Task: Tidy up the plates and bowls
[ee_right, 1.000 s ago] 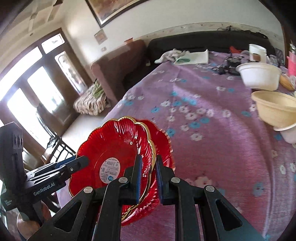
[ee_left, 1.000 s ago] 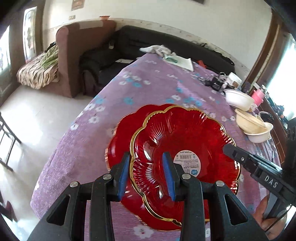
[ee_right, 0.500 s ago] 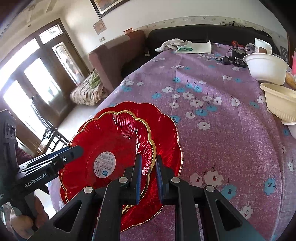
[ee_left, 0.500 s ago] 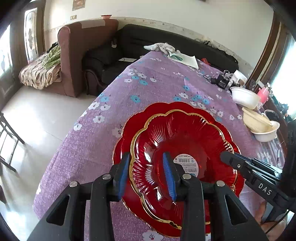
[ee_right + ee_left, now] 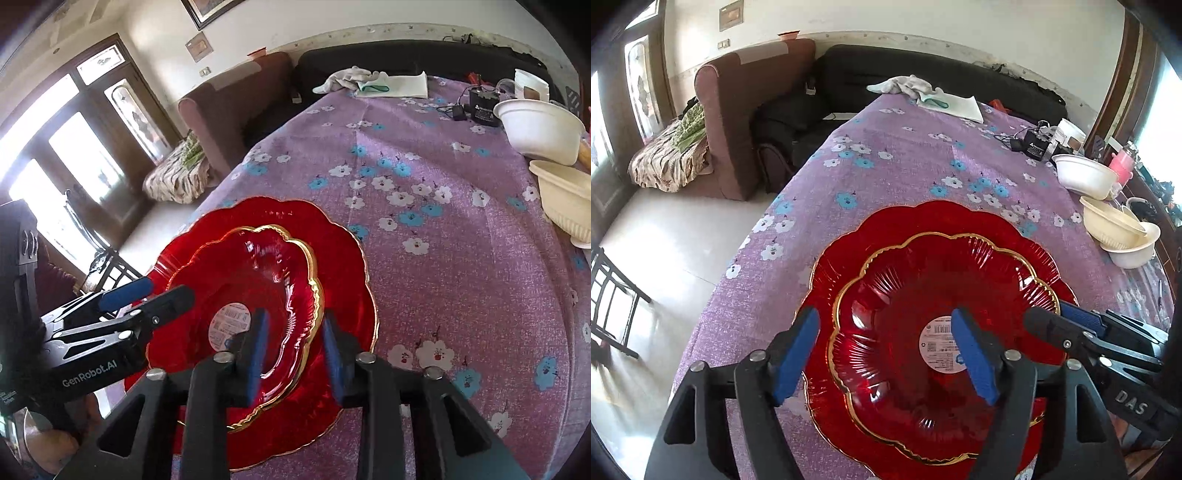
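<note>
Both our grippers, left (image 5: 886, 354) and right (image 5: 295, 349), have spread apart, releasing the smaller red plate (image 5: 908, 295) onto the larger plate (image 5: 923, 218); purple tablecloth (image 5: 905, 155) fills the frame, floor (image 5: 665, 240) left.

"DAS" is read in white letters on the black body of the right gripper (image 5: 1067, 326), as seen from the left wrist view. "GenRobot.AI" is read in white on the black body of the left gripper (image 5: 146, 293), as seen from the right wrist view. A round white sticker (image 5: 940, 343) with a barcode is borne at the centre of the smaller red plate (image 5: 908, 295); its print cannot be made out.
</note>
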